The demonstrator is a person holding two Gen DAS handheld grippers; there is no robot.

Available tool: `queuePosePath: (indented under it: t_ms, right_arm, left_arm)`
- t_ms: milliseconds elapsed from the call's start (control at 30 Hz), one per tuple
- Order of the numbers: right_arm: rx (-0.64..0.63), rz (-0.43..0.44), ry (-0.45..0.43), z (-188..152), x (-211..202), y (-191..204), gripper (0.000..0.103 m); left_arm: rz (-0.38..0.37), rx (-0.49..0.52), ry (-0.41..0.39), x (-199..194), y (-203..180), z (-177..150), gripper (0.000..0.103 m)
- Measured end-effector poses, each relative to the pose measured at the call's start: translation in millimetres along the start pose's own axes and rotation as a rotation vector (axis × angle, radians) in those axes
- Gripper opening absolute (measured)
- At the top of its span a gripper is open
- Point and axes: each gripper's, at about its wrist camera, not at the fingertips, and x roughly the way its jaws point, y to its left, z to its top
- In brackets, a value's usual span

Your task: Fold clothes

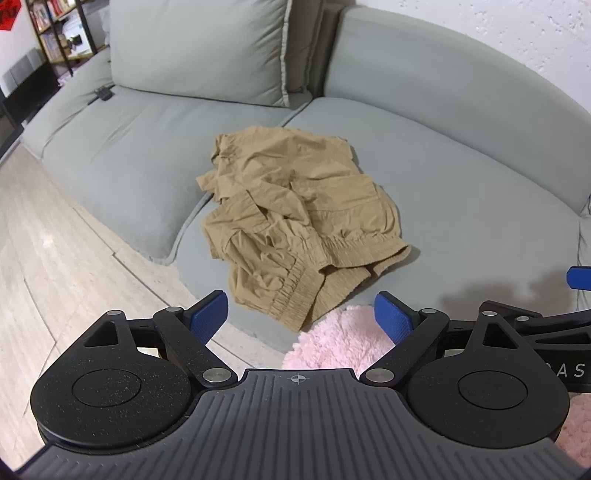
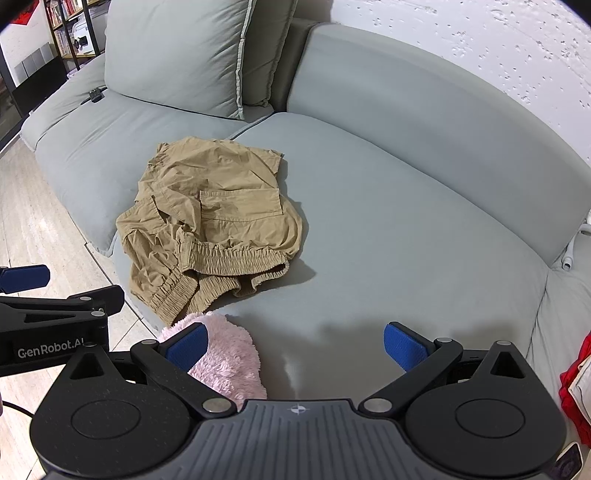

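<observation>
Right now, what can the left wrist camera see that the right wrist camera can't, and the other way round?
Only the left wrist view shows the open left gripper head-on. Only the right wrist view shows the open right gripper head-on, a white cable at the couch edge, and red cloth at far right. Both show the crumpled tan shorts on the grey couch, the pink fluffy item and a bookshelf.

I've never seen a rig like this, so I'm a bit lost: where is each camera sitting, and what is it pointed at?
Left wrist: rides on the left tool, looking forward at tan shorts on a grey sofa; its open blue fingers show, the right tool at the edge.
Right wrist: rides on the right tool, facing the same way; the left tool shows.
Shared: shorts, sofa, pink fluffy item.
</observation>
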Motion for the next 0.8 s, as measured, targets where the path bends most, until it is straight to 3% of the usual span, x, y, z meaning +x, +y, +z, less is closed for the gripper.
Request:
queuePosePath:
  t_ms: [800]
  right_arm:
    - [0.005,0.001,0.008,0.6,-0.5,0.6,0.102]
  left_arm:
    - [0.003,-0.008,0.003,3.3,0.1,-2.9,0.09]
